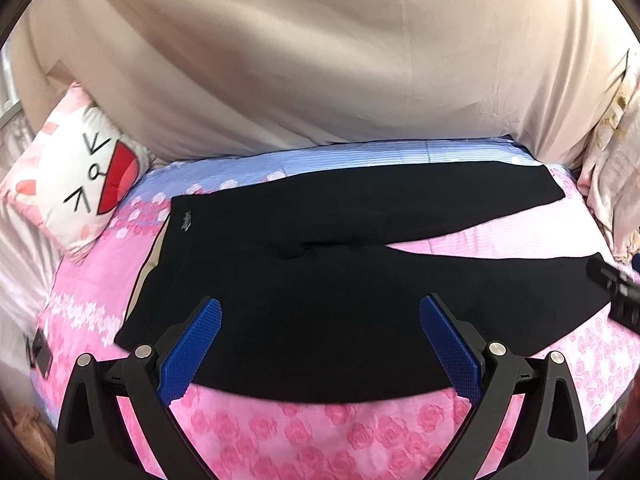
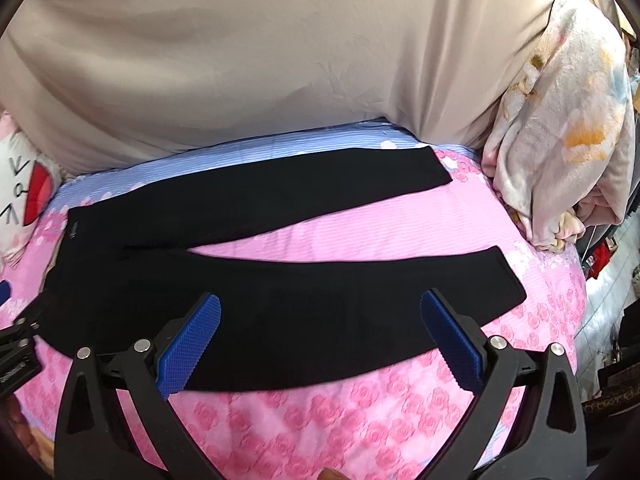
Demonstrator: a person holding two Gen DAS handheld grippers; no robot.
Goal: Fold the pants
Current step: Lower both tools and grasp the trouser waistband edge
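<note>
Over the near bed edge: both tongs hover, nothing between their blue pads.
Left tongs (image 1: 320, 344): spread wide, gripping nothing, above the pants' waist end.
Right tongs (image 2: 320, 344): spread wide, gripping nothing, above the near leg.
Pants (image 2: 248, 292): black, flat on the bed (image 2: 360, 420), waist left, legs splayed rightward.
Containers: not seen.
Hard to read: small waistband logo (image 1: 186, 220).
Cut off: cat-face pillow (image 1: 80, 184) far left; bundled blanket (image 2: 560, 128) at right.
</note>
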